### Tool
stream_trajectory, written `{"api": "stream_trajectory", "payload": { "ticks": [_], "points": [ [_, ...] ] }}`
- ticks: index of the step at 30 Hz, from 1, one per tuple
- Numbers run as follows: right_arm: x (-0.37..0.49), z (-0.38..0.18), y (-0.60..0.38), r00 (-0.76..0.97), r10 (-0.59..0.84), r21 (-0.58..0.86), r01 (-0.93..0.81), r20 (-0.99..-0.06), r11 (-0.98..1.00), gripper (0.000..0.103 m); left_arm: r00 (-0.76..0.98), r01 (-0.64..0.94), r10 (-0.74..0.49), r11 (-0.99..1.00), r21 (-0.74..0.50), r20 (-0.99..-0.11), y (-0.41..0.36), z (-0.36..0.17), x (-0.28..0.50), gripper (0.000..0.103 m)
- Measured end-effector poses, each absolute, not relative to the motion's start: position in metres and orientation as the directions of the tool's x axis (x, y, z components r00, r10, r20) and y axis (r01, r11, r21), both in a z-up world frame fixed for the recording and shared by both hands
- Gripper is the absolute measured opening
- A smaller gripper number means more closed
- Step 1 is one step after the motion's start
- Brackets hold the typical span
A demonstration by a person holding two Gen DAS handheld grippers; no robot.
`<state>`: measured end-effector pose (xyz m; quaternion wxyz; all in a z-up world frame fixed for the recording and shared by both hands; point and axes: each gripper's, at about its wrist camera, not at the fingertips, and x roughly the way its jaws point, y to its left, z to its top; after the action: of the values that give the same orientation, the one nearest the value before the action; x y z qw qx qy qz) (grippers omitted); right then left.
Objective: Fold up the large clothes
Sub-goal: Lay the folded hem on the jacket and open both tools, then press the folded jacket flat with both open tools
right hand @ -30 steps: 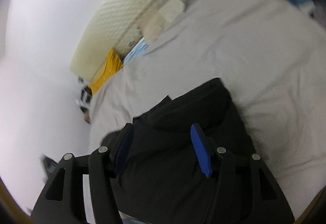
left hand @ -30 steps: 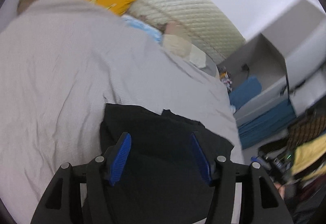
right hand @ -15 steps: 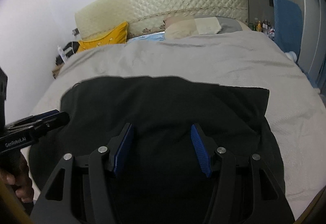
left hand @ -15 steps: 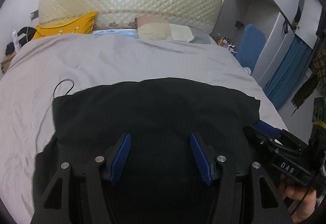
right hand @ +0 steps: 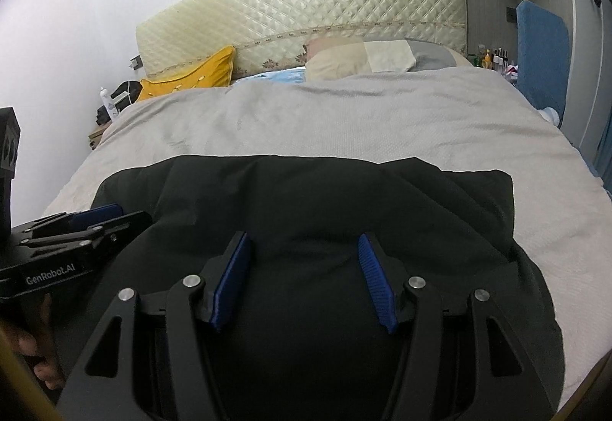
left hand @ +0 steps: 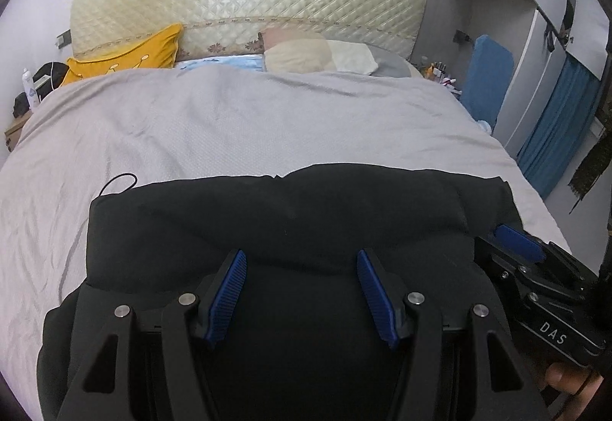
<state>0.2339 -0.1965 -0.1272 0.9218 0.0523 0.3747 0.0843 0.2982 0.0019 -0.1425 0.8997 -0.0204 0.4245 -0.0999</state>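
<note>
A large black garment (left hand: 298,214) lies spread on the grey bed cover (left hand: 237,130), near the foot of the bed; it also shows in the right wrist view (right hand: 306,199). My left gripper (left hand: 300,260) is open and empty, hovering over the garment's near part. My right gripper (right hand: 304,241) is open and empty, also over the garment. The right gripper shows at the right edge of the left wrist view (left hand: 520,241), and the left gripper at the left edge of the right wrist view (right hand: 95,214). A thin black cord (left hand: 120,182) loops out at the garment's far left corner.
A quilted cream headboard (left hand: 244,4) stands at the far end, with a yellow pillow (left hand: 126,56) and beige-grey pillows (left hand: 329,56). A nightstand with a bottle (left hand: 28,88) is at the left. A blue panel (left hand: 487,77) and wardrobe with blue curtains (left hand: 558,130) stand at the right.
Both views swung from tilted, blurred angles to level, facing the headboard. The garment went from a bunched heap to spread wide across the bed. Both grippers stayed open.
</note>
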Motion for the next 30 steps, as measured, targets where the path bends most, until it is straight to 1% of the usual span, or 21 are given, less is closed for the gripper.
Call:
{"api": "stream_trajectory", "payload": {
  "ticks": [9, 12, 14, 17, 19, 22, 28, 29, 30],
  "points": [
    [0.261, -0.154, -0.183, 0.687, 0.159, 0.126, -0.099, -0.709, 0.987, 0.067, 0.636, 0.153, -0.148, 0.986, -0.064, -0.757, -0.003, -0.169, 0.315, 0.062],
    [0.275, -0.164, -0.177, 0.681, 0.151, 0.103, -0.112, -0.716, 0.988, 0.067, 0.63, 0.148, -0.156, 0.986, -0.08, -0.761, 0.0, -0.179, 0.325, 0.062],
    [0.278, -0.168, -0.177, 0.681, 0.15, 0.102, -0.109, -0.717, 0.989, 0.067, 0.631, 0.143, -0.139, 0.988, -0.061, -0.763, -0.001, -0.184, 0.327, 0.062],
    [0.277, -0.173, -0.171, 0.689, 0.124, 0.065, -0.111, -0.714, 0.992, 0.068, 0.637, 0.143, -0.117, 0.989, -0.033, -0.762, -0.004, -0.186, 0.325, 0.062],
    [0.272, -0.173, -0.169, 0.698, 0.115, 0.049, -0.114, -0.707, 0.992, 0.068, 0.642, 0.146, -0.111, 0.989, -0.021, -0.758, -0.007, -0.185, 0.321, 0.062],
    [0.264, -0.17, -0.173, 0.704, 0.133, 0.067, -0.12, -0.698, 0.99, 0.068, 0.645, 0.144, -0.104, 0.99, -0.013, -0.757, -0.008, -0.181, 0.314, 0.062],
    [0.249, -0.148, -0.188, 0.712, 0.163, 0.104, -0.127, -0.683, 0.986, 0.068, 0.638, 0.149, -0.128, 0.988, -0.042, -0.76, 0.001, -0.166, 0.299, 0.062],
    [0.247, -0.145, -0.19, 0.718, 0.16, 0.101, -0.126, -0.678, 0.987, 0.07, 0.637, 0.151, -0.137, 0.987, -0.052, -0.759, 0.005, -0.162, 0.297, 0.062],
    [0.244, -0.139, -0.195, 0.727, 0.158, 0.096, -0.127, -0.669, 0.987, 0.076, 0.64, 0.146, -0.142, 0.987, -0.061, -0.756, 0.01, -0.157, 0.294, 0.062]
  ]
}}
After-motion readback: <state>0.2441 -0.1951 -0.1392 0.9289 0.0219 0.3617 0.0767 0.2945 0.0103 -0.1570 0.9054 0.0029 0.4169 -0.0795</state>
